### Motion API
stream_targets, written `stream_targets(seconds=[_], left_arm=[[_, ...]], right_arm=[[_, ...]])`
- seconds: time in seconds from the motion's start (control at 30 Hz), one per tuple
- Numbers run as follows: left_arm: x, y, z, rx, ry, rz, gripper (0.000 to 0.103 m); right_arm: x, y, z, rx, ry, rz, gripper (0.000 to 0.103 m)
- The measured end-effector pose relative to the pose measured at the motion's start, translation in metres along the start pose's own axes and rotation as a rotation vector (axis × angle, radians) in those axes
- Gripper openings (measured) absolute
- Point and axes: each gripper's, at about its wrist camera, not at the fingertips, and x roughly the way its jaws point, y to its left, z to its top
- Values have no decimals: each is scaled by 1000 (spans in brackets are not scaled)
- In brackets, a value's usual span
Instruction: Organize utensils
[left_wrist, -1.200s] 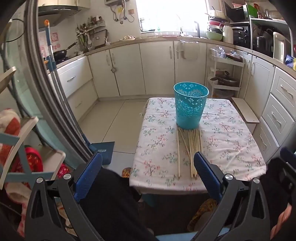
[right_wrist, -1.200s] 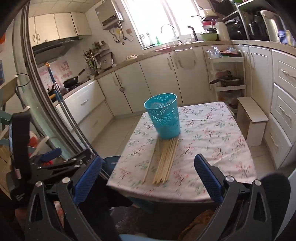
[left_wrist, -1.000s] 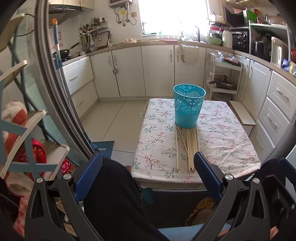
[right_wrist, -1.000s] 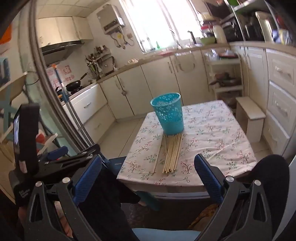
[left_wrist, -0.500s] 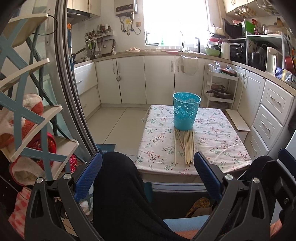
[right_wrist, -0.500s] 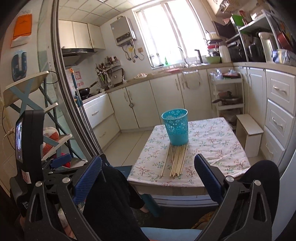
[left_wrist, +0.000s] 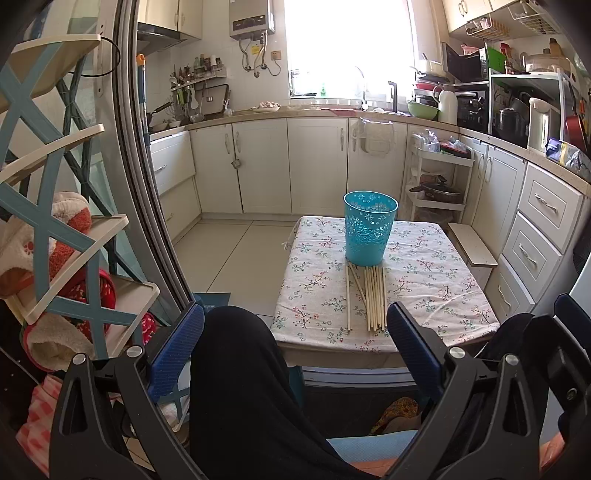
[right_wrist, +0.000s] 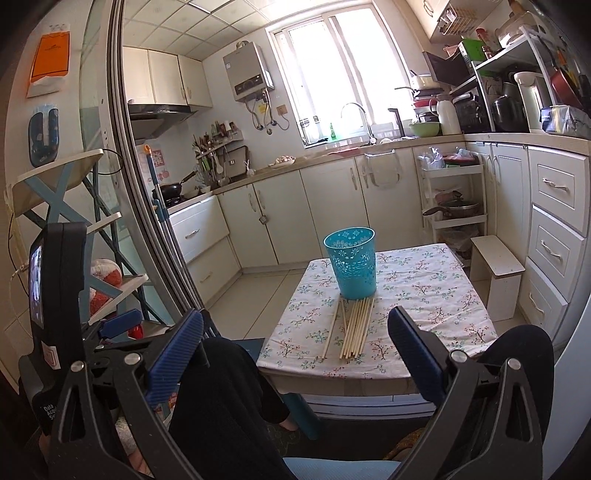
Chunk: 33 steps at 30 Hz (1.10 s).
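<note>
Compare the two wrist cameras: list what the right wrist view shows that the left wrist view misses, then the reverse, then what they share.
Only the right wrist view: the ceiling, an orange bag on the wall, and the left tongs from the side.

Only the left wrist view: a towel on a low shelf.

Both: the teal basket upright on the flowered tablecloth, loose chopsticks lying in front of it, and wide-open, empty tongs, the right tongs too.
</note>
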Motion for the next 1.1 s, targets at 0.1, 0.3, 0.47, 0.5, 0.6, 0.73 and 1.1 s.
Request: stream_targets(seconds=[0.1, 0.3, 0.47, 0.5, 0.6, 0.73, 1.1], left_arm=[[-1, 0, 0, 0, -1, 0, 95], [-4, -3, 1, 4, -5, -2, 95], [-6, -2, 0, 3, -8, -3, 95], [-6, -2, 0, 4, -8, -2, 95], [-6, -2, -1, 2, -11, -2, 95], [-7, -1, -1, 1, -14, -2, 95], [-4, -1, -2, 6, -7, 0, 95]], right_arm=[[-1, 0, 0, 3, 8, 2, 96], [-3, 3, 3, 2, 10, 1, 96], [-3, 3, 4, 0, 10, 1, 96], [-4, 4, 3, -1, 9, 2, 96], [-5, 5, 4, -4, 8, 2, 96], [-6, 5, 5, -3, 7, 4, 96], [-2, 8, 7, 2, 17, 14, 96]])
